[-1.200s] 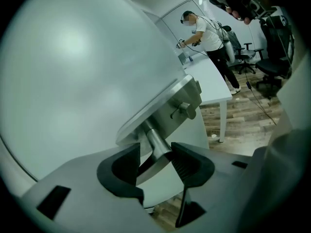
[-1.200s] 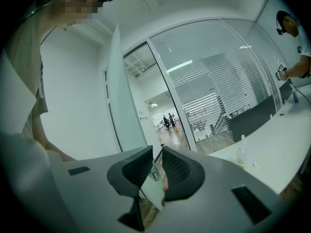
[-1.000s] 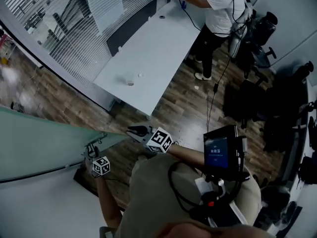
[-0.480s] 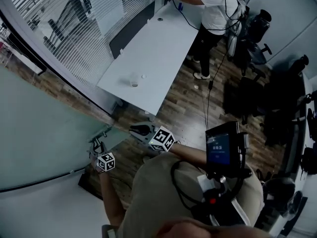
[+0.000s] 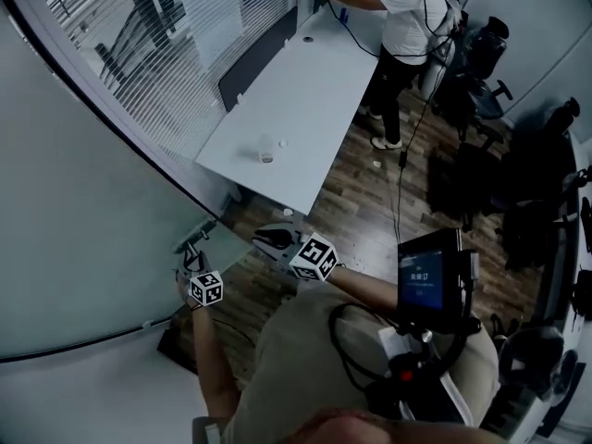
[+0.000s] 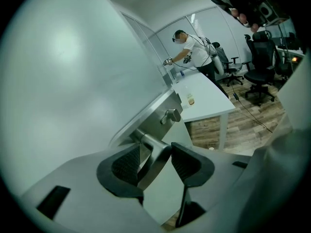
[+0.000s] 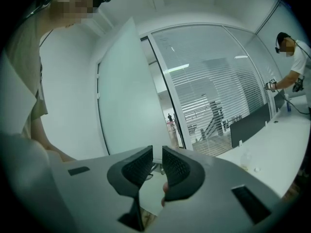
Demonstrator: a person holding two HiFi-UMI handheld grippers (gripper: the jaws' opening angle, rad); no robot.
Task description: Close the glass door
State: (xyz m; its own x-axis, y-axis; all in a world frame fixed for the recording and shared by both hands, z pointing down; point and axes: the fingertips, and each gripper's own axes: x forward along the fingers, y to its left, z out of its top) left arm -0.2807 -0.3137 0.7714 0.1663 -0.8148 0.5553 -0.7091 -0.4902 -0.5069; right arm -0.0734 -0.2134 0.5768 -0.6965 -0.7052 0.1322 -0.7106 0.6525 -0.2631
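Low in the left gripper view, the left gripper (image 6: 158, 163) clamps its jaws on the steel lever handle (image 6: 146, 141) of the frosted glass door (image 5: 74, 202), whose pane fills the left half of the head view. The right gripper (image 7: 156, 166), at bottom centre of its own view, is free, its jaws a narrow slit apart with nothing between them. The door looks partway through its closing swing, so the next move calls for carrying the handle along the arc, grip firm and pace gentle, until the door's edge meets the frame (image 7: 164, 91). Farther off, in the upper centre of the head view, another person (image 5: 407, 17) works at a white desk (image 5: 296, 91).
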